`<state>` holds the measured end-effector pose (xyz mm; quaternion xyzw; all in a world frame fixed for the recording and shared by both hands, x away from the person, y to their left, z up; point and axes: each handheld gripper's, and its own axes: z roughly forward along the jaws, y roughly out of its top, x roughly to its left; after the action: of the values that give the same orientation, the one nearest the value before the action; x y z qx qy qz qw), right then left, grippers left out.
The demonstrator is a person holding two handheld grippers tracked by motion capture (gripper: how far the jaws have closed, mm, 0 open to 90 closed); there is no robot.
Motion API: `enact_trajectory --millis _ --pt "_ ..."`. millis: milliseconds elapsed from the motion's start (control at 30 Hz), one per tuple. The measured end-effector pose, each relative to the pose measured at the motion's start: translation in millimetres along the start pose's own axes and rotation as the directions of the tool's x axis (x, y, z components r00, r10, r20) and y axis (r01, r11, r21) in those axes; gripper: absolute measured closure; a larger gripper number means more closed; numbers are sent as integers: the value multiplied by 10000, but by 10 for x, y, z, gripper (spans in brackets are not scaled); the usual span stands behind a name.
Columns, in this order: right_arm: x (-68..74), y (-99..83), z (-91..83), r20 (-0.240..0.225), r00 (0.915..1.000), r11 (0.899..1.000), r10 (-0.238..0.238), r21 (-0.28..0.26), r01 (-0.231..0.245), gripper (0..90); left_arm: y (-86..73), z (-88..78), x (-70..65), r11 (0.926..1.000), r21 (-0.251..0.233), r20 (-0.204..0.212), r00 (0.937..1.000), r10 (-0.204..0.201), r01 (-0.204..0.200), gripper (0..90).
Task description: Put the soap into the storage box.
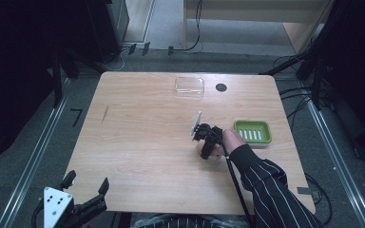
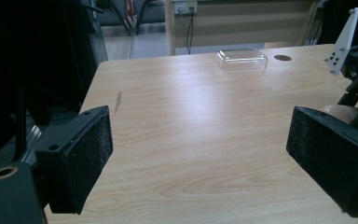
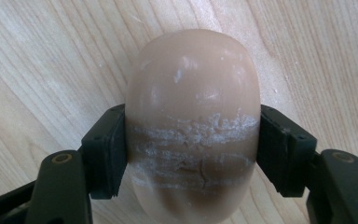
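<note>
Pale wooden worktop [image 1: 138, 142] on grey carpet, dark stands around.
Right hand-held gripper [image 3: 193, 154] clamps a beige oval soap bar [image 3: 193, 112]; left hand-held gripper [image 2: 200, 158] gapes wide at the near edge, holding nothing.

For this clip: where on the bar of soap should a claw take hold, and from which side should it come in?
Across the narrow middle, from straight above. The soap lies flat on the table, a rounded oval, so only its two long flanks offer opposed faces. The right claw is already shut on it this way, pads on both flanks at the scuffed band.
</note>
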<state>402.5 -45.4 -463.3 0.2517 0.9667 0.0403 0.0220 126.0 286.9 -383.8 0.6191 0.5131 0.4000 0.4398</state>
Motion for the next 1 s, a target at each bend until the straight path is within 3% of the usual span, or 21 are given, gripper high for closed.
enact_trajectory --millis 167,567,1000 --pt "20 -14 -19 301 9993 9996 -241 -115 244 340 5 14 -11 10000 -3 48 10000 60 -60 72" --pt "63 -27 -125 399 9975 9983 -578 -33 580 340 3 12 -8 10000 0 48 10000 73 -73 72" --pt "11 -154 -249 606 9972 9990 -428 -119 436 340 4 15 -7 10000 3 58 10000 74 -74 72"
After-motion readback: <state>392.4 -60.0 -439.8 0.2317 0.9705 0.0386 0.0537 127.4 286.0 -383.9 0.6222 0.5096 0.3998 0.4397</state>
